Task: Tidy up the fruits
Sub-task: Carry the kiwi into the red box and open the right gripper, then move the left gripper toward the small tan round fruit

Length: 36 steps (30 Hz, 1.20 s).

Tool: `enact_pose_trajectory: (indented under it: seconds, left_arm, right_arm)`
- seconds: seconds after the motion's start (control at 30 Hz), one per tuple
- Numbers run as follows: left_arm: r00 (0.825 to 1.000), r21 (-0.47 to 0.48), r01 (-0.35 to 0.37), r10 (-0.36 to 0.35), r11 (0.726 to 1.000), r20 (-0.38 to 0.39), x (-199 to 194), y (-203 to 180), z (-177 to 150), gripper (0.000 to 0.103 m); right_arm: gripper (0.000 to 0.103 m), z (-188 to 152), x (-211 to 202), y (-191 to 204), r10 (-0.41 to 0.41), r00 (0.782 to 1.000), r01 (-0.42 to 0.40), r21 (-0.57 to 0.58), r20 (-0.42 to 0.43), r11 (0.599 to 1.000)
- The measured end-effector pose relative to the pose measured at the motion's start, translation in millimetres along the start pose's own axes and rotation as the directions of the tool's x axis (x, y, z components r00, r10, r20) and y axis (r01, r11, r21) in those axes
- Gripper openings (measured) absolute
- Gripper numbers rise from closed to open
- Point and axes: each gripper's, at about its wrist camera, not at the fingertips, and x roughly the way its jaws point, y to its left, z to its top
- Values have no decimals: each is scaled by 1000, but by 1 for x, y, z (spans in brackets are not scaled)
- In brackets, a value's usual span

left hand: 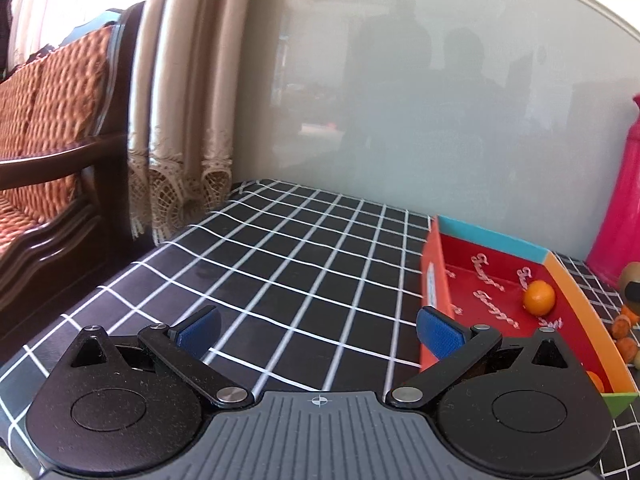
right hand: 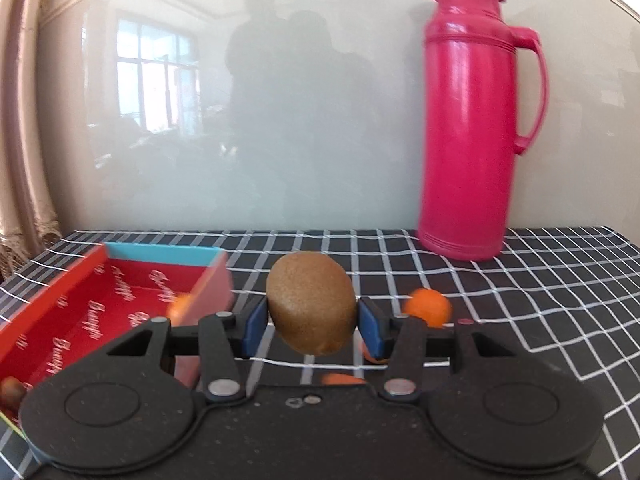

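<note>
Right gripper (right hand: 312, 326) sits closest in its own view, blue pads pressed on both flanks of a brown kiwi (right hand: 311, 307). Kiwi is held clear of the black-and-white checked tablecloth (right hand: 520, 292), lifted, long axis roughly upright with a slight tilt. Grip looks firm, pads at the fruit's widest part.

Left of that claw and just beside it: a red cardboard tray (right hand: 60, 312) with a blue far wall and script lettering on the floor. One small orange (right hand: 180, 305) shows blurred inside near the tray's right wall; a dark brown fruit (right hand: 10, 394) sits at the near left corner, likely another kiwi, too cropped to be sure. Right of the claw, just behind the right finger, a loose mandarin (right hand: 428, 307) lies on the cloth; more orange bits peek under the fingers, partly hidden. Far right and behind, a pink thermos jug (right hand: 472, 120) stands against the glossy wall.

Left gripper (left hand: 318, 330) has jaws wide apart, nothing between them, hovering over bare cloth. The tray lies to its right, right pad overlapping the tray's near corner in view; contact cannot be told.

Step in hand, as judged: carry phase, kiwi picked and headed to the tray. Next move calls for shifting the right claw leftward over the tray's right wall with enough clearance, lowering to the floor away from the orange, then opening. Kiwi is rounded and may roll on release, so a low drop is safer. Loose mandarins remain outside, so the task looks partway done.
</note>
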Motion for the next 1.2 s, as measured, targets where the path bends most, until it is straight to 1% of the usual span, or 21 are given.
enact_pose_trajectory:
  seconds: [0.17, 0.3, 0.43, 0.57, 0.63, 0.7, 0.73, 0.77, 0.83, 0.93, 1.03, 1.1, 1.13, 1.2]
  left_arm:
    - [1000, -11, -20, 19, 1000, -9, 2, 13, -1, 103]
    - [1000, -11, -21, 21, 1000, -10, 2, 16, -2, 103]
    - [1000, -9, -22, 22, 1000, -10, 3, 16, -1, 103]
    - [1000, -10, -23, 23, 1000, -14, 3, 17, -2, 103]
    - [1000, -9, -22, 22, 1000, -14, 3, 17, -1, 103]
    - [1000, -7, -20, 20, 1000, -15, 3, 16, -2, 103]
    - [1000, -6, -19, 19, 1000, -15, 3, 15, -2, 103]
    - [1000, -3, -18, 18, 1000, -15, 3, 14, -2, 103]
    - [1000, 2, -17, 17, 1000, -16, 3, 12, -2, 103]
    - [1000, 2, -17, 17, 1000, -14, 2, 11, -2, 103]
    - [1000, 1, -16, 16, 1000, -11, 1, 8, -1, 103]
    - [1000, 2, -12, 12, 1000, -11, 1, 6, -2, 103]
    - [1000, 5, -10, 10, 1000, -9, 0, 4, -2, 103]
    - [1000, 7, -4, 4, 1000, -9, 0, 1, -1, 103]
  right_arm:
    - [47, 1, -4, 33, 67, 998, -66, -52, 22, 997]
    - [47, -4, -6, 63, 120, 993, -117, -104, 17, 988]
    - [47, -7, -4, 85, 155, 988, -152, -150, 7, 977]
    - [48, -11, 3, 97, 171, 985, -173, -175, -24, 969]
    - [48, -13, 8, 100, 170, 985, -175, -179, -43, 968]
    - [48, -14, 9, 102, 164, 985, -170, -183, -46, 968]
    - [51, -15, 5, 101, 164, 986, -168, -188, -38, 968]
    - [61, -15, 2, 101, 163, 986, -165, -194, -25, 967]
    - [74, -13, -3, 99, 170, 985, -166, -192, 6, 967]
    - [74, -10, -6, 93, 170, 985, -163, -184, 25, 969]
    - [87, -8, -8, 82, 141, 989, -133, -156, 43, 979]
    - [90, -5, -10, 72, 115, 991, -107, -120, 64, 987]
    - [98, -3, -11, 65, 97, 993, -90, -96, 73, 991]
    - [100, 0, -13, 53, 54, 993, -48, -55, 104, 997]
